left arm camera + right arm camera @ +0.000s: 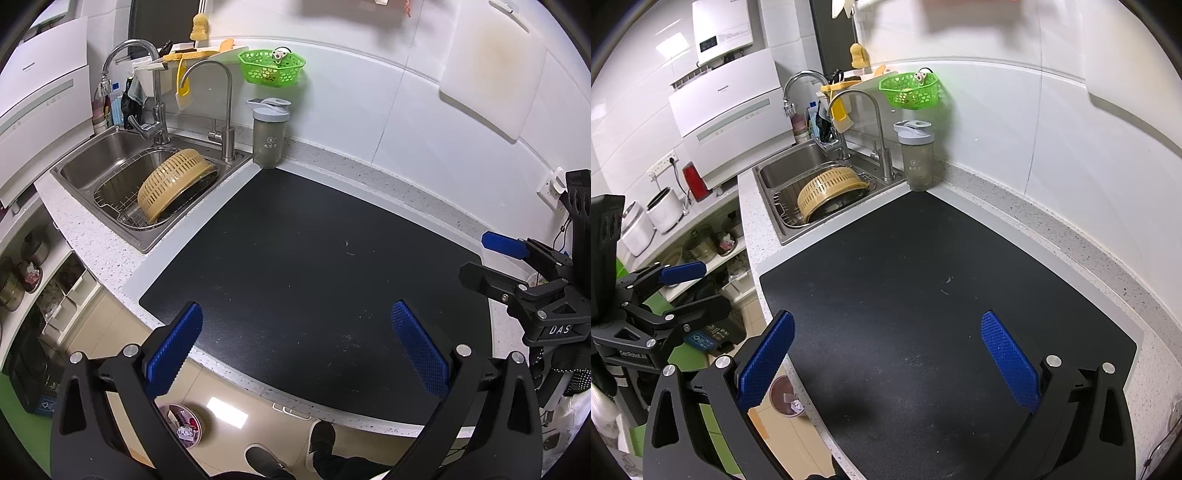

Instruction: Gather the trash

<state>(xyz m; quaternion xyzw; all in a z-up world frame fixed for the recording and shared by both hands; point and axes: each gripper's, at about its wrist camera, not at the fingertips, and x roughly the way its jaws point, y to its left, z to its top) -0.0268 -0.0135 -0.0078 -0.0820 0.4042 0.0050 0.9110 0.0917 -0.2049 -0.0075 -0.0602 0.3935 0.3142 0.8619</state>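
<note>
One floor bin (181,424) at lower left, below the bench (110,251) edge, with rubbish inside. Next, left gripper (295,310) spread wide and empty above the black mat (277,221). Further right, two tiny pale scraps (346,243) near mid-mat, well apart from either gripper. Right gripper (886,317) likewise released, holding nothing. Best to descend steeply, straddle one scrap with the pads (1008,365), touch the mat lightly, then pinch slowly to avoid flicking it away.
</note>
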